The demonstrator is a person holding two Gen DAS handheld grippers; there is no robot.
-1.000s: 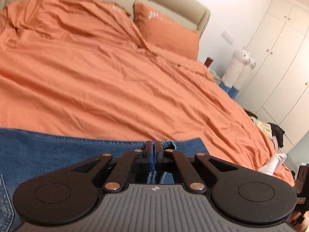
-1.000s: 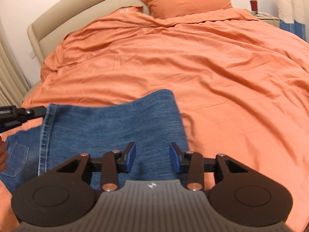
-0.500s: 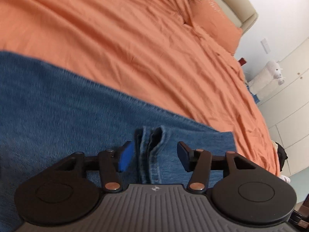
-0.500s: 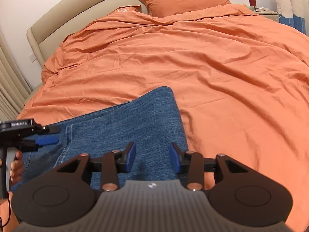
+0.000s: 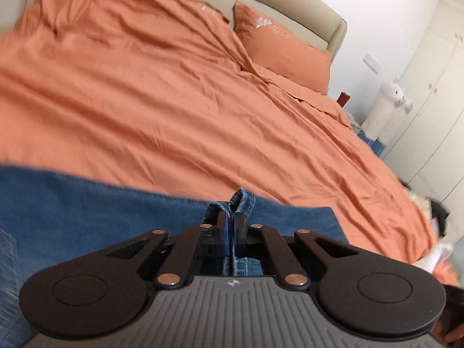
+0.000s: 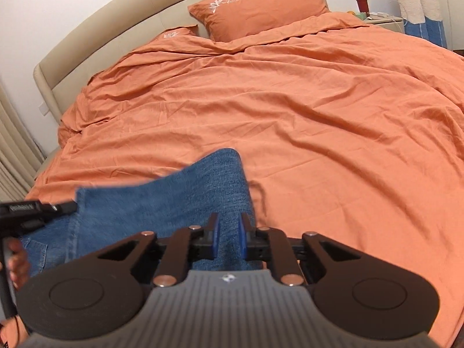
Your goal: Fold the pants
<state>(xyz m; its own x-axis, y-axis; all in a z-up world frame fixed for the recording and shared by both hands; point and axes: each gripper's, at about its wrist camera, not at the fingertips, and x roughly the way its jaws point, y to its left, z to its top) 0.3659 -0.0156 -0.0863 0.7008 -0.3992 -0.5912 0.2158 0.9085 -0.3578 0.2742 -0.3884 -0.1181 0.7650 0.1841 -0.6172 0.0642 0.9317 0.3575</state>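
Blue jeans (image 5: 87,203) lie folded at the near edge of an orange-covered bed (image 5: 174,101). My left gripper (image 5: 231,217) is shut on a bunched seam of the denim, which sticks up past the fingertips. In the right wrist view the jeans (image 6: 174,203) have their left end lifted. There the left gripper (image 6: 37,208) shows at the left edge, a hand (image 6: 17,261) below it. My right gripper (image 6: 227,226) has its jaws closing on the right-hand edge of the jeans. Denim fills the narrow gap between the blue pads (image 6: 215,232).
Two orange pillows (image 6: 261,5) rest against a beige headboard (image 6: 87,52). A nightstand (image 6: 382,20) with a red cup stands at the far right, white wardrobes (image 5: 429,87) beyond it. A beige curtain (image 6: 14,145) hangs at the left.
The left jaws opened over the denim seam half a second ago and have shut on it again, lifting it. The right jaws have narrowed from wide apart onto the jeans' edge.
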